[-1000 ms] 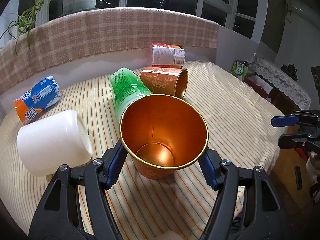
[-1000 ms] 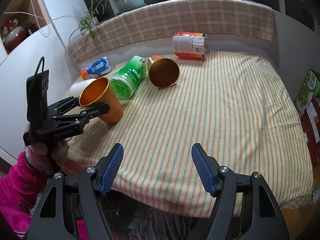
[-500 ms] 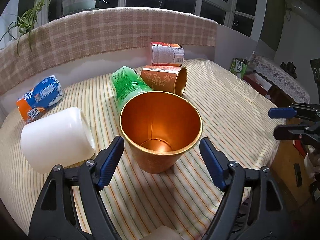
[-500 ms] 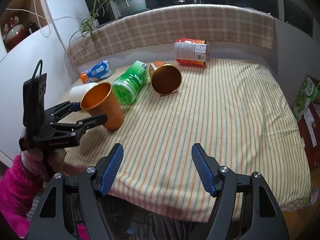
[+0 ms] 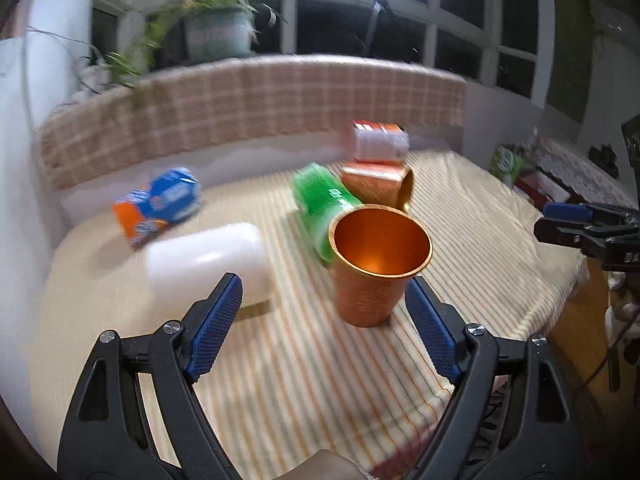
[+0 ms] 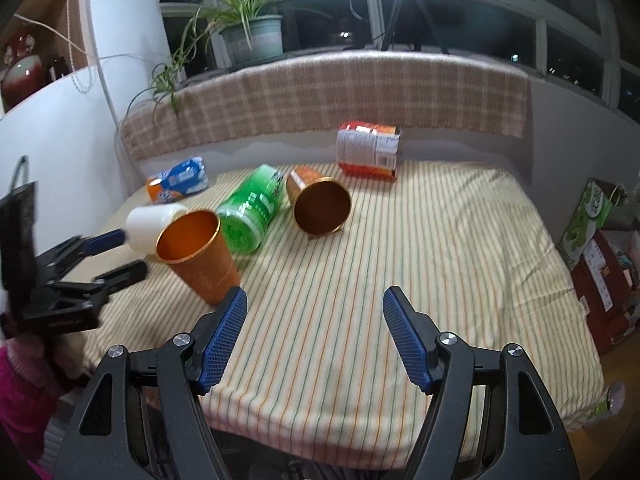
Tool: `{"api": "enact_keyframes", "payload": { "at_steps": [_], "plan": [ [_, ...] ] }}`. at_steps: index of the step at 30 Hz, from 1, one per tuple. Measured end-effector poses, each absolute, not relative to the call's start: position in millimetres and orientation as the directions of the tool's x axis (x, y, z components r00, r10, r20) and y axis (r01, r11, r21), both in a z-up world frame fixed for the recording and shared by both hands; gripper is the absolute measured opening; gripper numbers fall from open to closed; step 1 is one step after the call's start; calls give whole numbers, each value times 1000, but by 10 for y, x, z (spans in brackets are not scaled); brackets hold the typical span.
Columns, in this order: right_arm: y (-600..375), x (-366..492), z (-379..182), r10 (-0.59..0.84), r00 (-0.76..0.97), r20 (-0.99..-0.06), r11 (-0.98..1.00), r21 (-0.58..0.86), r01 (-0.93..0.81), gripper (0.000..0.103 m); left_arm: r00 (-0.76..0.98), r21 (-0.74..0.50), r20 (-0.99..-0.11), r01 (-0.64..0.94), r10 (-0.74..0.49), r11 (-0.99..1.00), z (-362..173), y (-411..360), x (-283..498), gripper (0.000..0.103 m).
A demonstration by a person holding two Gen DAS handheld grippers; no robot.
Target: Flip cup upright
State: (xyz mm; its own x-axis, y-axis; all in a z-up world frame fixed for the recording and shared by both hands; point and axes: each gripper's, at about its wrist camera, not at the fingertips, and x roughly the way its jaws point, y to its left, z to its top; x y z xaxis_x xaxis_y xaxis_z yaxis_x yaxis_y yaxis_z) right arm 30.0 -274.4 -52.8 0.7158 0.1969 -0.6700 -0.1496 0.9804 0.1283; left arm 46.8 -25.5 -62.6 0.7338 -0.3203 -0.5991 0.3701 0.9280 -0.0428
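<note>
An orange metal cup (image 5: pixel 374 264) stands upright on the striped tablecloth, mouth up; it also shows in the right wrist view (image 6: pixel 198 254). My left gripper (image 5: pixel 326 316) is open and empty, drawn back from the cup and a little left of it; it shows at the left of the right wrist view (image 6: pixel 116 254). A second orange cup (image 6: pixel 320 210) lies on its side behind, mouth toward the front. My right gripper (image 6: pixel 314 326) is open and empty above the table's front edge.
A green bottle (image 6: pixel 252 208) lies beside the upright cup. A white cup (image 5: pixel 204 260) lies on its side at the left. A blue-orange packet (image 5: pixel 160 204) and a red-white can (image 6: pixel 368 150) lie further back. The striped table (image 6: pixel 440 264) ends at a plaid-covered ledge (image 6: pixel 320 92).
My left gripper opened, let go of the orange cup and pulled back and up. The cup stays upright on the cloth. The right gripper rose slightly.
</note>
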Motion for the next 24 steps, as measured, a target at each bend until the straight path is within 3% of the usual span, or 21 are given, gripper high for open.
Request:
{"api": "enact_keyframes", "payload": {
  "at_steps": [12, 14, 18, 20, 24],
  "plan": [
    [-2584, 263, -338, 97, 819, -566, 995, 35, -94, 70, 884, -14, -442, 161, -151, 987, -57, -46, -15, 93],
    [-2565, 251, -309, 83, 831, -550, 996, 24, -83, 75, 898, -3, -422, 138, -126, 990, -2, -53, -65, 93],
    [-2550, 213, -264, 42, 860, -509, 999, -4, -51, 79, 903, -19, -415, 117, -114, 993, 34, -39, -112, 94],
    [-2546, 197, -244, 26, 871, -491, 999, -15, -38, 80, 904, -25, -415, 102, -103, 995, 29, -36, -122, 102],
    [-2541, 171, -218, 2, 884, -467, 999, -29, -17, 81, 912, -24, -402, 79, -82, 997, 11, -36, -163, 103]
  ]
}}
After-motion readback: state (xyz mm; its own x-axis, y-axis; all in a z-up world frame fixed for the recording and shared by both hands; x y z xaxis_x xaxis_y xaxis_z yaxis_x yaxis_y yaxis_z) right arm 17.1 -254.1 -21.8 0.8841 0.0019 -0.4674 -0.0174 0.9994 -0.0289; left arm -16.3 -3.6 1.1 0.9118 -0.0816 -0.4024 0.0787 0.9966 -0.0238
